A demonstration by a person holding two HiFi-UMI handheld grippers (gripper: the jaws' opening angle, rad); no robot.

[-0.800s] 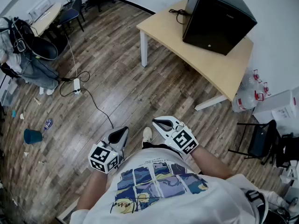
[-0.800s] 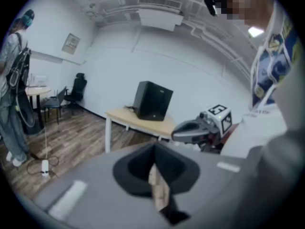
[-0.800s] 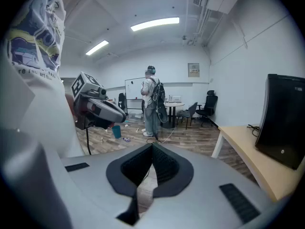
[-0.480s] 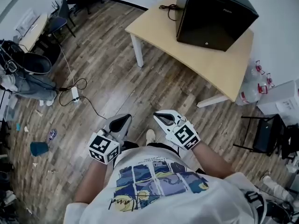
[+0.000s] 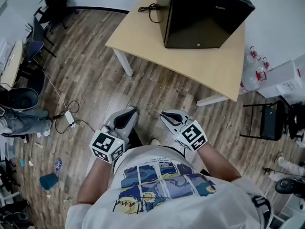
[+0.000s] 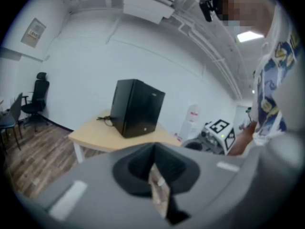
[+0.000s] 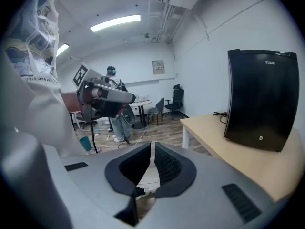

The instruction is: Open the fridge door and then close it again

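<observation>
Left gripper (image 6: pixel 153 150): jaws fully together, nothing between them. Right gripper (image 7: pixel 152 149): jaws drawn to a hairline slit, also empty. Both are held close to the person's body, well short of the fridge (image 5: pixel 205 13) and aimed toward it.

The fridge stands on the worktop (image 5: pixel 217 70), set back from the edge nearest the grippers. Its door (image 5: pixel 195 32) is closed and faces them. No handle can be made out on the door front.

Probable faults from this state:

1. Jaws arrive at the fridge closed. Cause: they are not opened on the approach. Effect: the tips strike or skate across the smooth door face instead of taking its edge.
2. Wrong edge chosen. Cause: the hinge side of the fridge cannot be told from here. Effect: a pull on that side loads the hinge and opens nothing.
3. The fridge slides or tips toward the grippers. Cause: the cabinet looks small and light, and the door seal is likely to resist. Remedy: brace the fridge with the free gripper.
4. The cord (image 5: pixel 151 7) behind the fridge snags. Cause: the cabinet shifts during the pull.
5. The door rebounds on closing. Cause: too hard a push
</observation>
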